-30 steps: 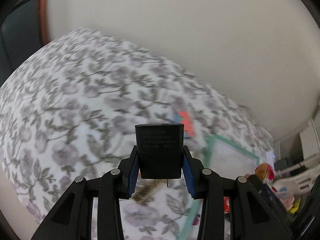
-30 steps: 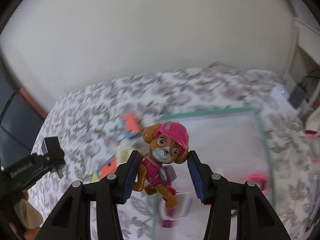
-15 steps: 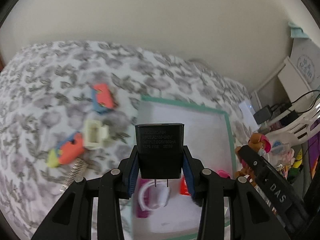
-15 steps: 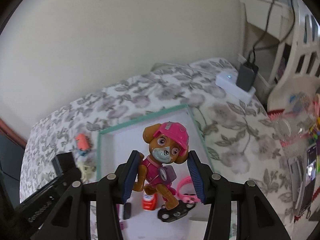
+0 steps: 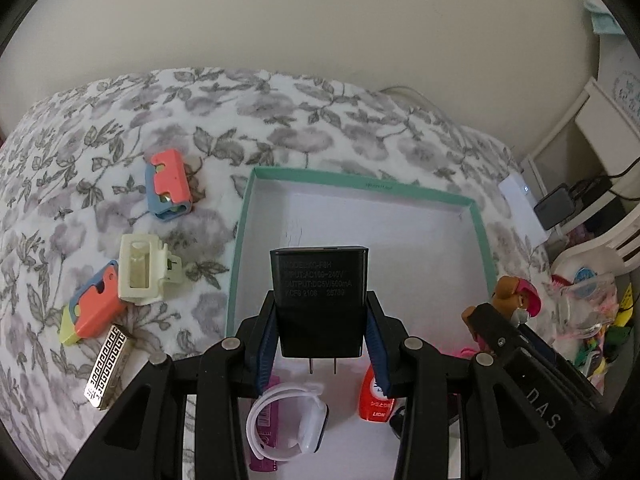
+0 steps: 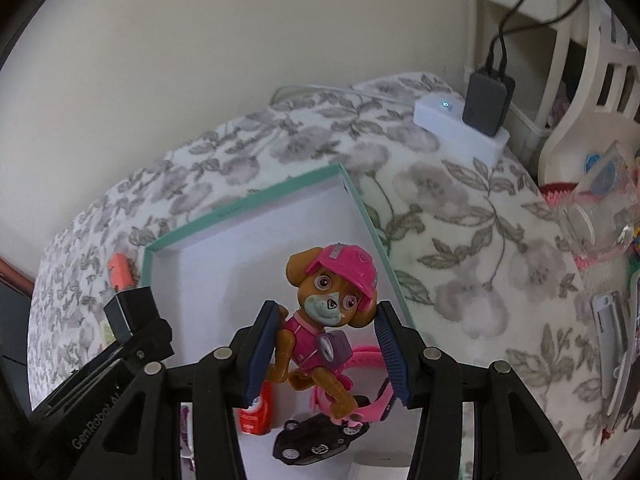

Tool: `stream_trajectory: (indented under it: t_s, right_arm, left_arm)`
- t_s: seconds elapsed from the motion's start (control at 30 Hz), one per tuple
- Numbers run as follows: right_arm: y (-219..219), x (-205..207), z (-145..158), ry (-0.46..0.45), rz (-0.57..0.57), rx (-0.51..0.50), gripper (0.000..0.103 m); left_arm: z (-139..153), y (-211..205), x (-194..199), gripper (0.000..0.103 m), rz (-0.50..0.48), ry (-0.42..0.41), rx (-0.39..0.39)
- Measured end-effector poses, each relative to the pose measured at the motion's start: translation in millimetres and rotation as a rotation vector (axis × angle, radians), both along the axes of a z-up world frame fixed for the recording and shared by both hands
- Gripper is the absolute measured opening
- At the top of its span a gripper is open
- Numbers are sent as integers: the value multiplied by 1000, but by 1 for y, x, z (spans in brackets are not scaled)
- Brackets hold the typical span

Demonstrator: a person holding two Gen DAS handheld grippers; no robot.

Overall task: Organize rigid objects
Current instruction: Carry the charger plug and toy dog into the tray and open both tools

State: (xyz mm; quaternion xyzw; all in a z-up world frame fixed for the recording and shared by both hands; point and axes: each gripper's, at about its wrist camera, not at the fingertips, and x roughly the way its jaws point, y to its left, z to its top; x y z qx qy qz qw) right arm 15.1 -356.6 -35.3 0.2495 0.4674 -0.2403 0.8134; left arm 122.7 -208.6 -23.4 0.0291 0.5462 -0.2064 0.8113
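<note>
green-rimmed box [image 5: 239, 240] — toy car [image 6: 316, 442], red bottle [image 5: 376, 396] inside

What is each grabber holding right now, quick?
Left gripper: closed on the black rectangular plastic plug adapter.
Right gripper: closed on the brown plastic puppy figure with pink helmet.

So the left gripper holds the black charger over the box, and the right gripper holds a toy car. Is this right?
Not quite. The right gripper holds a toy dog with a pink helmet, not a car, as the right wrist view shows. A black toy car lies in the box below. The left gripper does hold the black charger over the box.
</note>
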Motion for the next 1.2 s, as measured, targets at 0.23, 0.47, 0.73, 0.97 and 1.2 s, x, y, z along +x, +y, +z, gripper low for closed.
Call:
stream_trajectory:
  t_s: [0.23, 0.47, 0.73, 0.97, 1.2]
  right_arm:
    - [-2, -1, -4, 22, -1, 12, 52]
    - [2, 1, 2, 27, 10, -1, 52]
    - [5, 1, 17, 13, 8, -19, 54]
    - [7, -2, 34, -12, 7, -45, 59]
    - [13, -3, 55, -49, 15, -77, 77]
  left_arm:
    - [-5, -3, -1, 42, -20, 8, 26]
    - [-2, -2, -1, 42, -22, 10, 34]
    - [12, 3, 2, 54, -17, -6, 21]
    - [28, 10, 4, 59, -2, -19, 20]
    - [44, 33, 11, 84, 70, -38, 54]
